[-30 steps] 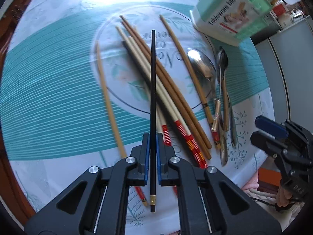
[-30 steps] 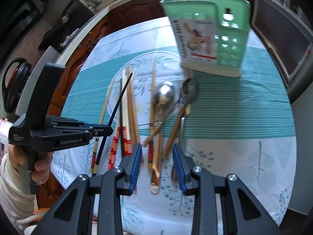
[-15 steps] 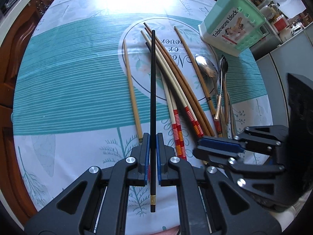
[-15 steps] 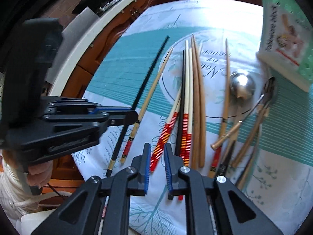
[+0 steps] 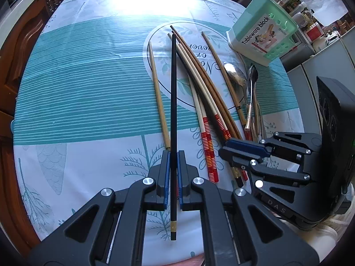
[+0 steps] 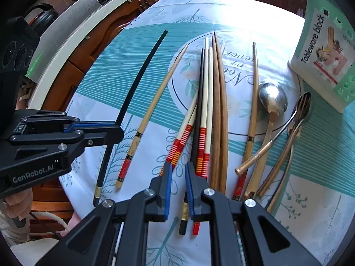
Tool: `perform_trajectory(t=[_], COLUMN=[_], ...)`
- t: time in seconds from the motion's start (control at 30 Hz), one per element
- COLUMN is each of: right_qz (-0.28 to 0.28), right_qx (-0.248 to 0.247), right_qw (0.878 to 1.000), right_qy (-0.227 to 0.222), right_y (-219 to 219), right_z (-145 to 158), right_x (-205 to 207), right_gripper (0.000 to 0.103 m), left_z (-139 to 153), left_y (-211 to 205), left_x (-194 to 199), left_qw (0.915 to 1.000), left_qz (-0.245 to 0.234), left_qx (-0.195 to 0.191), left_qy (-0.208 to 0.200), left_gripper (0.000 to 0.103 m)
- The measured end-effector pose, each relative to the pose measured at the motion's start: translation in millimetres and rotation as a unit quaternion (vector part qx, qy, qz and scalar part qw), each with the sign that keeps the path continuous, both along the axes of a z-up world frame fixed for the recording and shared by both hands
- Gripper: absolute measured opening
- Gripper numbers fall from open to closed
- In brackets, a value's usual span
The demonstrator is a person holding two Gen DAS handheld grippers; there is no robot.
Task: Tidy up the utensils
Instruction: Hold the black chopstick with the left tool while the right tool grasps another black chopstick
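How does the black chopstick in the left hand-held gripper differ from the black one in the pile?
The held black chopstick is clamped in the left hand-held gripper, clear of the tablecloth; the other black chopstick lies flat among the red-banded ones. Both are black with a gold band near the end.

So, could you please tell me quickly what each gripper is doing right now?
Left gripper: shut on the black chopstick.
Right gripper: open, nothing gripped.

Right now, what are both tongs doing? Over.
Left tongs shut on black chopstick. Right tongs just closing, gripping nothing, over second black chopstick. Red-banded chopsticks alongside.
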State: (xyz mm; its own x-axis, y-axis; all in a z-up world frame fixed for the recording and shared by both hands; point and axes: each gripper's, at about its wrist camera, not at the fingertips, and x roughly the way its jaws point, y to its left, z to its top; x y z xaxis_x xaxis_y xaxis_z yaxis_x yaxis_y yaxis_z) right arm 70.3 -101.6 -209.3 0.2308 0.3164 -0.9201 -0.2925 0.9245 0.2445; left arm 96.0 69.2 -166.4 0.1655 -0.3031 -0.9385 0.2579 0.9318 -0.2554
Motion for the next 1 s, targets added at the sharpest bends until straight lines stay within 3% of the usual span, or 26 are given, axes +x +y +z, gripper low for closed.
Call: perform_trajectory(t=[0.53, 0.83, 1.0], right_qz=[-0.004, 0.002, 0.009], right_qx=[-0.031, -0.084, -0.090], right_qw=[0.999, 0.996, 0.995], right_qy=[0.014, 0.021, 0.032], right_y=[6.4, 27.0, 31.4], right_z=[-10.1, -12.2, -14.7], right_x=[14.5, 42.0, 55.9], right_gripper=[0.012, 0.012, 0.007], left_z=[3.0, 3.3, 4.2], left_y=[0.3, 2.4, 1.9], left_x=[0.9, 3.6, 7.5], left_qw=[1.0000, 1.0000, 1.0000], left_qz=[-0.004, -0.002, 0.000], left_qx=[-0.007, -0.008, -0.008], left_qy=[-0.003, -0.001, 0.004], left_gripper=[0.004, 0.004, 0.004])
